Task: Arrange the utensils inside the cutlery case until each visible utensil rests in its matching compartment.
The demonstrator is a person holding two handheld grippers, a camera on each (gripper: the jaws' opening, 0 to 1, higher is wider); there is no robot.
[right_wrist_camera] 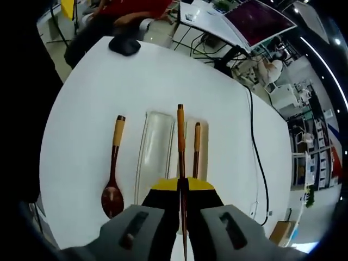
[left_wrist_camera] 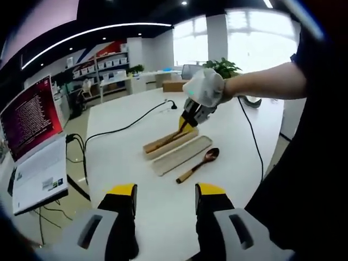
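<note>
A wooden spoon (left_wrist_camera: 198, 165) lies on the white table (left_wrist_camera: 125, 157) beside the clear case lid (left_wrist_camera: 182, 156). The tan case base (left_wrist_camera: 163, 143) sits just beyond the lid. My right gripper (left_wrist_camera: 191, 117), held by a gloved hand, hovers over the far end of the base. In the right gripper view, my right gripper (right_wrist_camera: 181, 185) is shut on a brown chopstick (right_wrist_camera: 180, 138) that points out over the base. A second chopstick (right_wrist_camera: 196, 149) lies in the base, with the lid (right_wrist_camera: 155, 155) and spoon (right_wrist_camera: 113, 168) to its left. My left gripper (left_wrist_camera: 166, 196) stands open, short of the spoon.
An open laptop (left_wrist_camera: 32, 147) sits off the table's left side with cables below it. A black cable (left_wrist_camera: 130, 124) crosses the table behind the case. A dark rounded object (right_wrist_camera: 125, 44) rests at the table's far edge, near a seated person (right_wrist_camera: 125, 11).
</note>
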